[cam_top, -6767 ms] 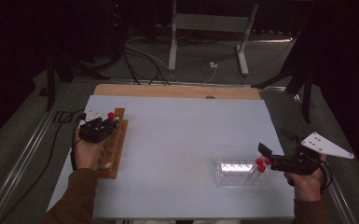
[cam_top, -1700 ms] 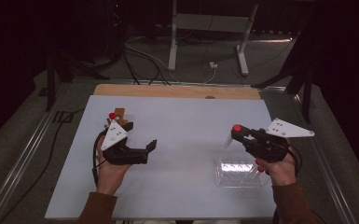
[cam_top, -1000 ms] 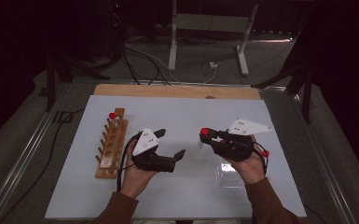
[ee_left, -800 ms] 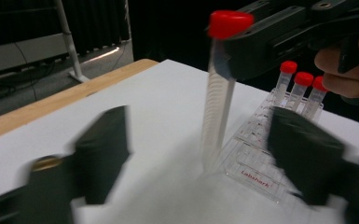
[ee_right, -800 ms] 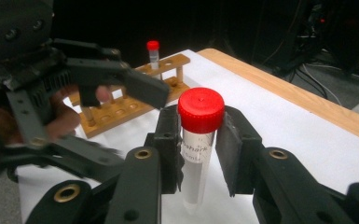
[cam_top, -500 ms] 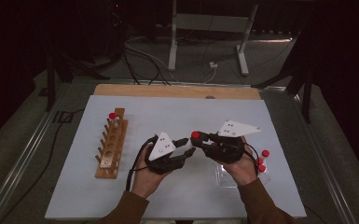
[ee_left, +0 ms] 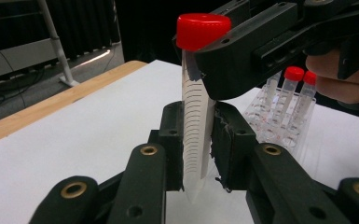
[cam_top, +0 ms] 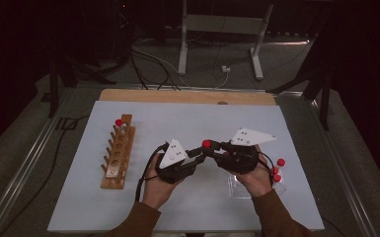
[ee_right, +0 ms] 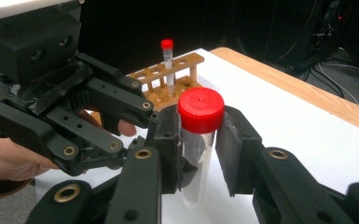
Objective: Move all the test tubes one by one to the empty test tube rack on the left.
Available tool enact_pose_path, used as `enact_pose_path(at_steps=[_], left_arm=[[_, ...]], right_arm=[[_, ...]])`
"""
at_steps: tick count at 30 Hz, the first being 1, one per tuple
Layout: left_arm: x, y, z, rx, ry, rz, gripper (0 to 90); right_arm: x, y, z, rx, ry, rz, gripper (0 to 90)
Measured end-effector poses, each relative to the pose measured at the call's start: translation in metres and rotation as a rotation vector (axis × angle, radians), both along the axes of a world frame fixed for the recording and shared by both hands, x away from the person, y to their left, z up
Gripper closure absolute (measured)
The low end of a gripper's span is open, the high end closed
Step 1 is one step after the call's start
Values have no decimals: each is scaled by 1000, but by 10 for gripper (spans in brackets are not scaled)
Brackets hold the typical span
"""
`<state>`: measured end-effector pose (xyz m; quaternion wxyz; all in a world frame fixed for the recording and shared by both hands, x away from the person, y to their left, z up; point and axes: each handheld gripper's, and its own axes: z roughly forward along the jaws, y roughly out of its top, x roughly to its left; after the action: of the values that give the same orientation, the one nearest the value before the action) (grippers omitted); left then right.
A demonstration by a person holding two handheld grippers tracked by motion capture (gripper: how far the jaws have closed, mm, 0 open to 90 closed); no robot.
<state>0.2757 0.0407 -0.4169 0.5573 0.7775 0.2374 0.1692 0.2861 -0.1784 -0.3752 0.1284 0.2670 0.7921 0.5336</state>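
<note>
A clear tube with a red cap stands upright above the middle of the white table. Both grippers hold it at once. My left gripper has just been closing its jaws and is now shut on the tube's lower, tapered part. My right gripper is shut on the tube just under the cap. In the high view the left gripper and right gripper meet tip to tip, with the red cap between them.
A wooden rack lies at the left with one red-capped tube at its far end. A clear plastic rack with red-capped tubes sits under the right hand. A wooden strip edges the table's far side.
The left hand has come in from the left to meet the right gripper at the table's middle. The left jaws, wide apart before, have closed on the tube that the right gripper carries.
</note>
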Motion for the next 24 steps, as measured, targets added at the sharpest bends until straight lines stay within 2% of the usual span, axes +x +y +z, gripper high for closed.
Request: enact_pose_path(at_steps=[3, 4, 9, 15, 17, 18, 20, 24], left_arm=[[0, 0, -1, -4, -3, 5, 761], [0, 0, -1, -2, -4, 6, 761], [3, 7, 0, -3, -1, 33, 761], [5, 18, 1, -20, 5, 66, 761], [6, 23, 1, -25, 9, 77, 761], [7, 25, 1, -27, 10, 83, 761], [7, 33, 2, -32, 9, 99, 761], [9, 43, 3, -41, 11, 121, 761]], right_arm=[[0, 1, 0, -2, -1, 4, 695], [0, 1, 0, 0, 1, 7, 661], [2, -2, 1, 29, 15, -13, 372], [2, -12, 3, 18, 3, -84, 167], [2, -14, 4, 13, 0, -95, 142], [2, -19, 6, 12, -3, -113, 84], [2, -26, 7, 9, -8, -129, 27], [2, -40, 11, -1, -18, -158, 0]])
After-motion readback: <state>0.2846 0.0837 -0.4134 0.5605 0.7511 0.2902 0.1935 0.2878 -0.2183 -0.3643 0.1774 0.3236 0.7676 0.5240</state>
